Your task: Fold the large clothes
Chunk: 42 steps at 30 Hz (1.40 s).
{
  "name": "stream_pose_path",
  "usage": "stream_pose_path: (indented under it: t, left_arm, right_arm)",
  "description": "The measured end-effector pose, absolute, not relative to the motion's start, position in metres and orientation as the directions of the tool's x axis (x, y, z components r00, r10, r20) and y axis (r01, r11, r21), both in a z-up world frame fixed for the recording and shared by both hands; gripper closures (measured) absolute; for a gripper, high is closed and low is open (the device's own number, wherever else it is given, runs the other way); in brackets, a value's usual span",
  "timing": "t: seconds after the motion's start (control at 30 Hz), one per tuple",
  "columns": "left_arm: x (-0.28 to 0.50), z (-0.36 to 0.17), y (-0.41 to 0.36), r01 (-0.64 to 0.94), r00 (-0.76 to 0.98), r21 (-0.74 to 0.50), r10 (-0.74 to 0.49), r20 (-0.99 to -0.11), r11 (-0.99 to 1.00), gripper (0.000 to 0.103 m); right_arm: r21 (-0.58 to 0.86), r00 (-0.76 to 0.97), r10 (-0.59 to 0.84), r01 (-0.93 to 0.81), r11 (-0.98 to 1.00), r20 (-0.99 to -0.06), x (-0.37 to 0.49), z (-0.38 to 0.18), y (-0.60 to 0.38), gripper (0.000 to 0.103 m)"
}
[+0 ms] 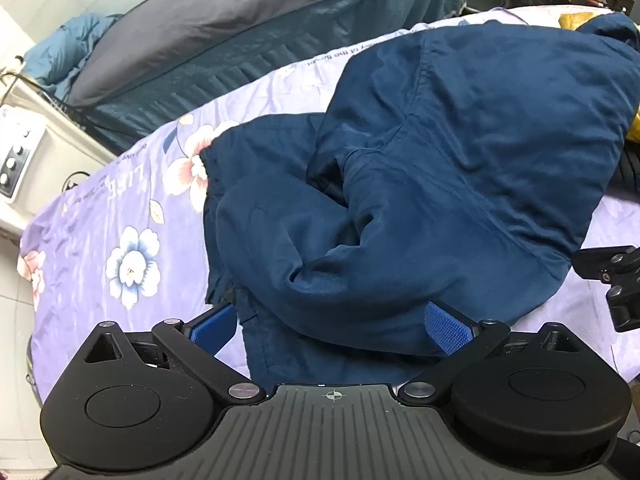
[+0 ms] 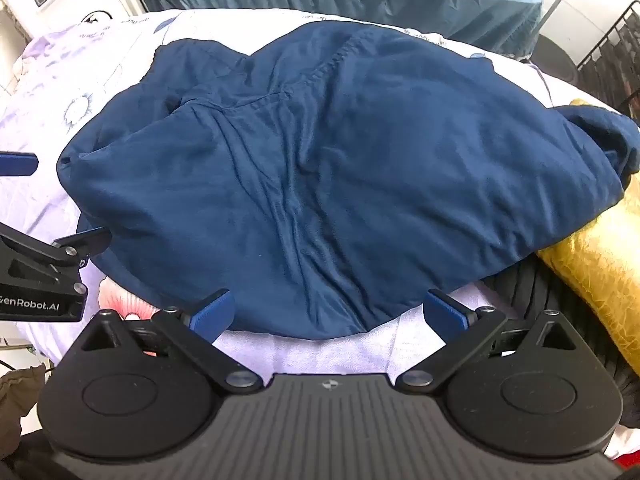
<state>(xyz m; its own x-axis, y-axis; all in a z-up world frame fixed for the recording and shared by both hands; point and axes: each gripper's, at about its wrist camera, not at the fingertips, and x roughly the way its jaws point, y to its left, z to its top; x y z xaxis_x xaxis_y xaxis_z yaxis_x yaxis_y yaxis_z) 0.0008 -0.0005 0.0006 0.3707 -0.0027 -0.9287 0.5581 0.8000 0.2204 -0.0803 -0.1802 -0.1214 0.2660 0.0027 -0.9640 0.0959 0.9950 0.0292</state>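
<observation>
Both grippers are showing black ribbed housings with round side discs, silver pivot screws and a crosshair mark. Left gripper (image 1: 329, 322) and right gripper (image 2: 328, 312) are carrying blue textured pads (image 1: 446, 328). "GenRobot.AI" lettering (image 2: 30, 305) is showing white.

The navy garment (image 2: 320, 168) is lying in a rumpled, partly folded heap on the floral sheet (image 1: 100, 220). Seams and creases are running across its top layer. One end is resting on a yellow cushion (image 2: 600, 272).
</observation>
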Motion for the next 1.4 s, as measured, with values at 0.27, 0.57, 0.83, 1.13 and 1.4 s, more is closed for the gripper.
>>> stream_pose_path:
  t: [0.27, 0.57, 0.83, 1.13, 1.4]
  left_arm:
    - [0.007, -0.004, 0.001, 0.524, 0.388, 0.225, 0.004, -0.922, 0.822, 0.000]
    - [0.004, 0.001, 0.008, 0.523, 0.396, 0.237, 0.013, -0.918, 0.819, 0.000]
    - [0.003, 0.000, 0.011, 0.519, 0.400, 0.218, -0.010, -0.916, 0.827, 0.000]
    - [0.004, -0.003, 0.014, 0.519, 0.395, 0.223, 0.000, -0.919, 0.825, 0.000]
    - [0.005, -0.005, 0.017, 0.511, 0.394, 0.241, 0.025, -0.919, 0.825, 0.000]
  right_arm:
    - [0.054, 0.298, 0.020, 0.108, 0.993, -0.954, -0.079, -0.121, -0.181, 0.002]
    - [0.041, 0.285, 0.004, 0.124, 0.991, -0.959, -0.083, -0.125, -0.184, 0.002]
    - [0.009, 0.320, -0.033, 0.128, 0.992, -0.947, -0.085, -0.128, -0.182, 0.002]
    - [0.008, 0.300, -0.030, 0.127, 0.992, -0.954, -0.085, -0.130, -0.181, 0.002]
    - [-0.001, 0.308, -0.044, 0.136, 0.991, -0.950, -0.085, -0.131, -0.179, 0.002]
